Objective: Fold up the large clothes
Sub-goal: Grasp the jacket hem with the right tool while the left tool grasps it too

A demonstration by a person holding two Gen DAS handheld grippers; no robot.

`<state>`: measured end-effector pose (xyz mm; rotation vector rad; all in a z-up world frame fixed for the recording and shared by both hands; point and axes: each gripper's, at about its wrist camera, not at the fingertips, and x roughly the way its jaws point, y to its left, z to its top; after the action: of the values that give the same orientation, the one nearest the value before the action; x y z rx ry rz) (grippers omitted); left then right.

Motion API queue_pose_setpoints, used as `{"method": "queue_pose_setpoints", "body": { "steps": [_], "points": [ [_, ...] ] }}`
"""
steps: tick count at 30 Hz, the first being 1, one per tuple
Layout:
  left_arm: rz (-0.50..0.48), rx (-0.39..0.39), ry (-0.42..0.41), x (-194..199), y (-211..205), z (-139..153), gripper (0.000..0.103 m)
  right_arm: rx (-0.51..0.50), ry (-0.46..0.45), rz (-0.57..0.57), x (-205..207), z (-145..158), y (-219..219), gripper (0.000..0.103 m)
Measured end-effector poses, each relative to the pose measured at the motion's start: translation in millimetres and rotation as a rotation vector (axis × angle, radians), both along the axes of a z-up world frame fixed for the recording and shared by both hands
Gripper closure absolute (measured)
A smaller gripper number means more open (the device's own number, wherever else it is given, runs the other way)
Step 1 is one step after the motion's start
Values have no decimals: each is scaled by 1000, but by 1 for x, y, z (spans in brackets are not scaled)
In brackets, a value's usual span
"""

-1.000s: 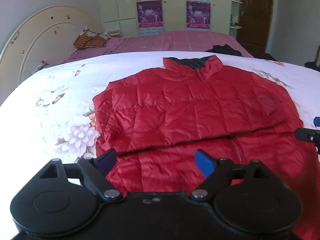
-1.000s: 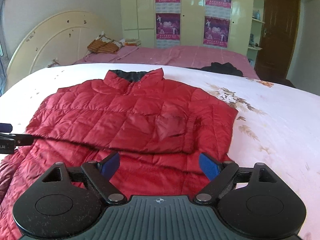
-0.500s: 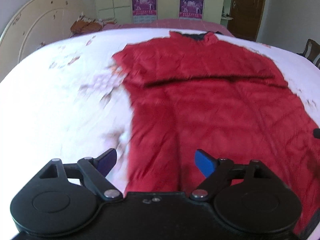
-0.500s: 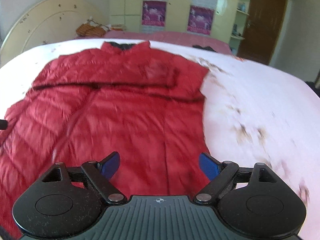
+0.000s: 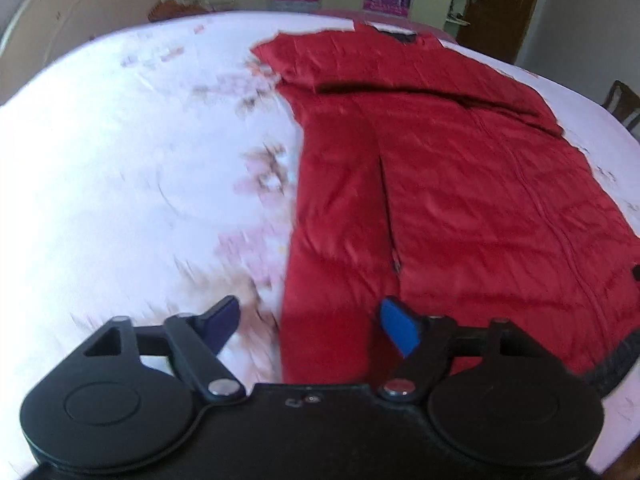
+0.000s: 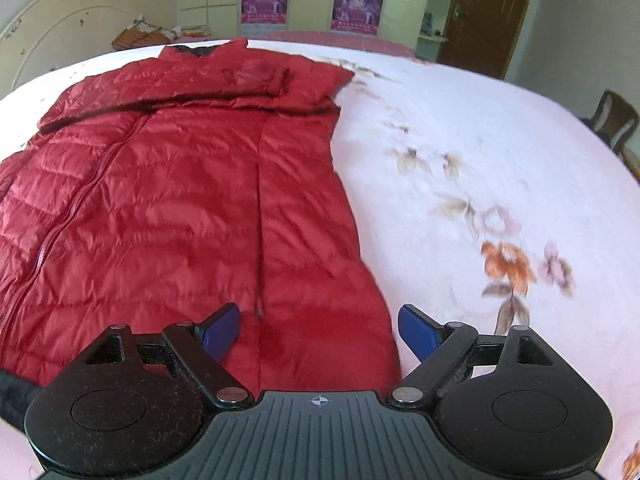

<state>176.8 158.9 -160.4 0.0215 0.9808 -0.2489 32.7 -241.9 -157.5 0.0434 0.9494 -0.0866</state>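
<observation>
**Inspector A:** Starting with the left gripper (image 5: 310, 328): it sits at the bottom centre of its frame, jaws spread wide, nothing between them. It is pitched down over the near hem of the red jacket (image 5: 440, 184). Its right finger pad (image 5: 400, 330) is over the red fabric; the left one is over the bed sheet (image 5: 120, 160) just beside the jacket's edge. Whether either pad touches cloth cannot be determined.

**Inspector B:** Right gripper (image 6: 320, 330)?

**Inspector A:** Same posture, bottom centre, jaws apart and empty. Its left pad (image 6: 222, 330) is over the jacket (image 6: 180, 200); the right pad is past the hem corner, over the floral sheet (image 6: 500, 140).

**Inspector B:** Position of the garment?

**Inspector A:** Lying flat on the bed, collar (image 6: 200, 49) toward the top of the frame, hem toward the bottom. Sleeves are folded across the chest in the upper part of both views. The zipper line (image 6: 60, 232) runs down the left of the right view.

**Inspector B:** Any legible writing?

**Inspector A:** Purple posters (image 6: 354, 2) hang on the cupboards at top centre; their text is too small to read. No brand is readable on the jacket. The left view is motion-blurred.
</observation>
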Motion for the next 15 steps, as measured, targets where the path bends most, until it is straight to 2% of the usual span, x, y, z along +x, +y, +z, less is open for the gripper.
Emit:
{"method": "queue_pose_setpoints", "body": {
  "steps": [2, 4, 5, 6, 8, 9, 10, 12, 15],
  "points": [
    [-6, -21, 4, -6, 0, -1, 37, 34, 7, 0, -6, -2, -1, 18],
    [-16, -44, 11, -11, -1, -2, 49, 61, 10, 9, -10, -3, 0, 18],
    [-18, -53, 16, -12, -2, -2, 52, 71, 11, 13, -12, -2, 1, 27],
    [-21, -68, 24, -14, -2, -2, 58, 93, 16, 19, -14, -3, 1, 47],
    [-26, -101, 39, -16, 0, -2, 66, 134, 17, 12, -16, -1, -1, 56],
    [-29, -118, 46, -17, 0, -2, 73, 142, 18, 16, -17, -1, -1, 66],
    [-32, -134, 53, -16, 0, -2, 82, 155, 20, 20, -17, 0, -1, 71],
    [-36, -171, 61, -16, 0, 0, 90, 188, 28, 24, -17, 3, -2, 88],
    [-34, -210, 47, -16, 0, 7, 94, 223, 17, 21, -17, 11, -6, 93]
  ]
}}
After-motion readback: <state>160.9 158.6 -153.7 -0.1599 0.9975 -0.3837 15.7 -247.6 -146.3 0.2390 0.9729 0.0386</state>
